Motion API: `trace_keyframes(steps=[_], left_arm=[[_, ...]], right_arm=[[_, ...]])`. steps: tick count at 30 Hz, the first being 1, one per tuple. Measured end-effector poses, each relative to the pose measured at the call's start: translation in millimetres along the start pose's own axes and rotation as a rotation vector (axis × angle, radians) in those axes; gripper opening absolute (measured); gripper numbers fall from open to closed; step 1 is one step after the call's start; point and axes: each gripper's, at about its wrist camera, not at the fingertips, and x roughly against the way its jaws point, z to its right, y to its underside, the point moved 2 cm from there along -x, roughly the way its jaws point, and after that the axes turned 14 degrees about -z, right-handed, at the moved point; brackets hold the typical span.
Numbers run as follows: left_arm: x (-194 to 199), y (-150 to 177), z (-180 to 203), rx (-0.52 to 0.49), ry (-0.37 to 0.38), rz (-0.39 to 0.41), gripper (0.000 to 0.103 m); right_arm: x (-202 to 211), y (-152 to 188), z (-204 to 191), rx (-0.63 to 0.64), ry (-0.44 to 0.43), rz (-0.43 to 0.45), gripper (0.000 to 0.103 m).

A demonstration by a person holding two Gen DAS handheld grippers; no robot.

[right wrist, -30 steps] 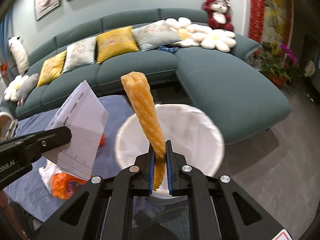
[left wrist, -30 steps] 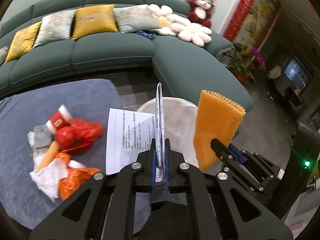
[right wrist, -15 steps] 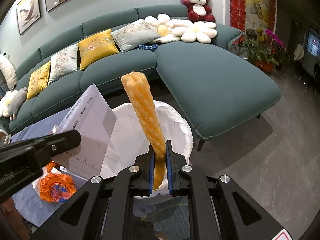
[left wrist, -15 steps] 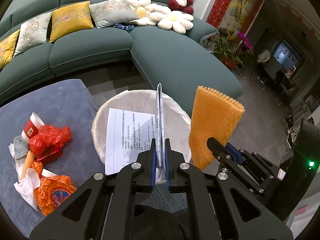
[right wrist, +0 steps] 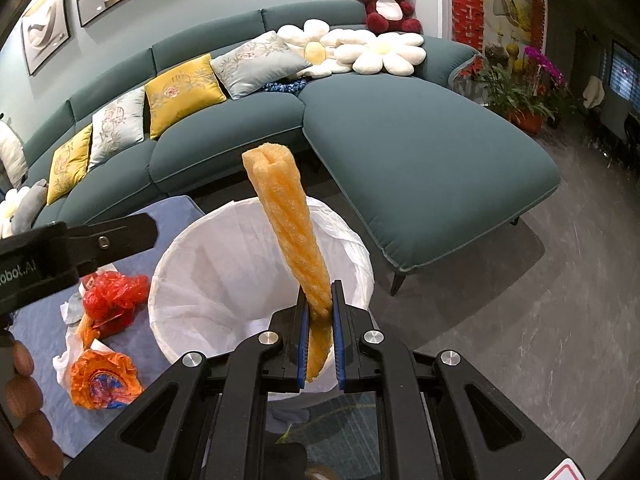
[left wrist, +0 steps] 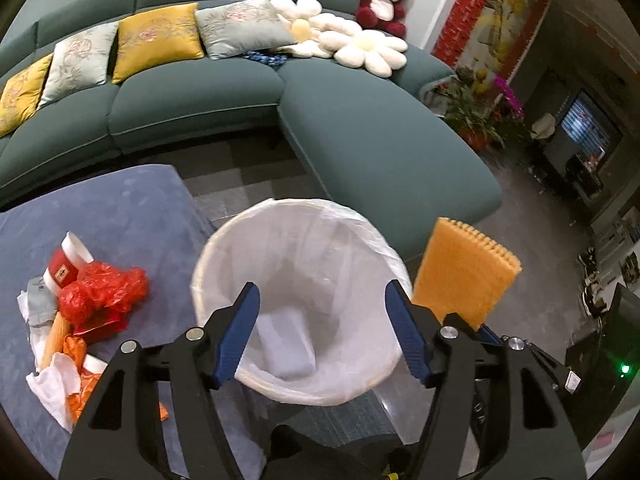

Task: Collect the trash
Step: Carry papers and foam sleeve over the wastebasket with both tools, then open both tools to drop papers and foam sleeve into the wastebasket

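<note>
Trash pile sits lower left on the blue cloth; we count one red bag, one orange wrapper, one cup. One lined bin, frame centre, holds one paper sheet. Left gripper has just been opening, nothing between its jaws. Right gripper is clenched on one orange foam sleeve above the bin.
</note>
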Motion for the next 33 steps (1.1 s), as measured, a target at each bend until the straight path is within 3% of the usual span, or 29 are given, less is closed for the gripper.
trace_keyframes(steps=[18, 23, 33], left_arm=[[21.4, 12.7, -65.4, 0.125, -0.088, 0.023, 0.066], [26.3, 17.2, -79.4, 0.147, -0.126, 0.037, 0.074], [36.7, 38.2, -113.1, 0.196, -0.185, 0.028, 0.075]], right_arm=[[-11.4, -21.9, -32.5, 0.057, -0.002, 0.014, 0.014], [-10.2, -24.9, -43.7, 0.059, 0.002, 0.026, 0.048], [8.8, -13.6, -77.0, 0.090, -0.014, 0.040, 0.061]])
